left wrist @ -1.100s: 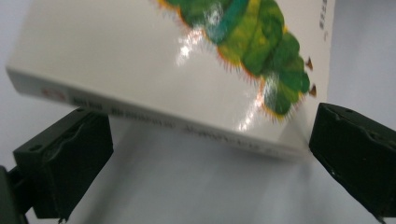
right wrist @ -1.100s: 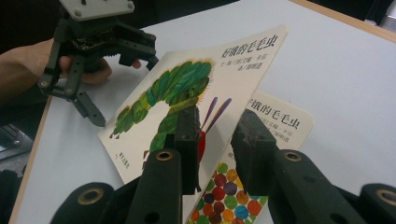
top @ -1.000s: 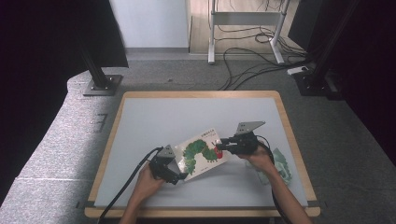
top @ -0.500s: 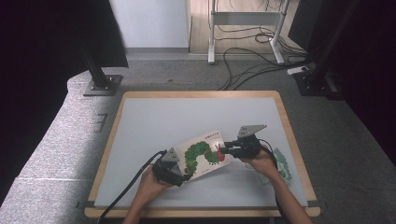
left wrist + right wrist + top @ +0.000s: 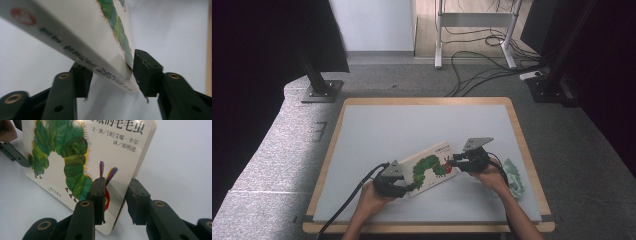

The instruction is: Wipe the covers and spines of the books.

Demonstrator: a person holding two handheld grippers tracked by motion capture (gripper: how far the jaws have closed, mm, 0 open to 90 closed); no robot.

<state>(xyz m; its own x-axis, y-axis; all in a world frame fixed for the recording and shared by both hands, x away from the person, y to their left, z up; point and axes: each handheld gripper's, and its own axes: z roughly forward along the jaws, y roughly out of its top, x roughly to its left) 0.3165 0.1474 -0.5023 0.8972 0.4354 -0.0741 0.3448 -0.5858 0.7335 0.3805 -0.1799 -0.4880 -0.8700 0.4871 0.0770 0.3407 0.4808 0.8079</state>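
A white board book with a green caterpillar (image 5: 431, 167) is tilted over the grey tabletop (image 5: 412, 125). My right gripper (image 5: 453, 161) is shut on its right edge. In the right gripper view the pads (image 5: 98, 195) clamp the cover (image 5: 75, 150) by the caterpillar's red head. My left gripper (image 5: 408, 186) is at the book's near left corner. Its jaws have just been closing, and that corner of the book (image 5: 75, 32) is between them (image 5: 112, 72). The right pad (image 5: 145, 72) touches the cover, while table still shows between the left pad and the spine.
A crumpled pale green cloth (image 5: 514, 176) lies beside the right wrist near the table's right wooden rim (image 5: 524, 150). Black stand bases (image 5: 319, 90) and cables (image 5: 482, 75) sit on the floor beyond the table.
The left gripper's jaws have narrowed around the book's near left corner. The book has settled slightly lower and nearer. The right hand has stayed where it was.
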